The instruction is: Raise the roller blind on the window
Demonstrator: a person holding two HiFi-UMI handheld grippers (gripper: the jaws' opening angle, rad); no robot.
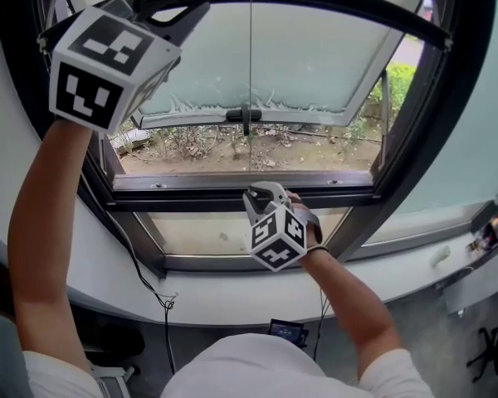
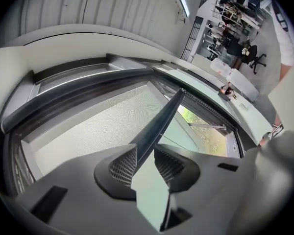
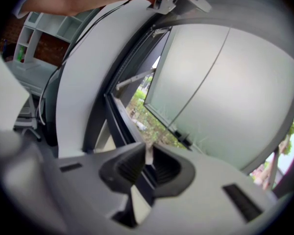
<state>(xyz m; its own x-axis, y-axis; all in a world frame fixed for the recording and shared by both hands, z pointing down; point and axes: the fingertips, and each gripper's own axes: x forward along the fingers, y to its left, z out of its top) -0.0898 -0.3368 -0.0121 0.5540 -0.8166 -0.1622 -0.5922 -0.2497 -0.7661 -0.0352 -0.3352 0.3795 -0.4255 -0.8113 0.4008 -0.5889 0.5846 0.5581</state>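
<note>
Left gripper (image 2: 146, 151) tight on blind bar (image 2: 169, 111)

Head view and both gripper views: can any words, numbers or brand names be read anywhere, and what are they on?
No text can be read in any view.
In the head view, the upper cube and lower cube carry black-and-white square patterns only, no letters.
The small dark device at the bottom edge is too small to read.
The items on the sill are too small to read.
</note>
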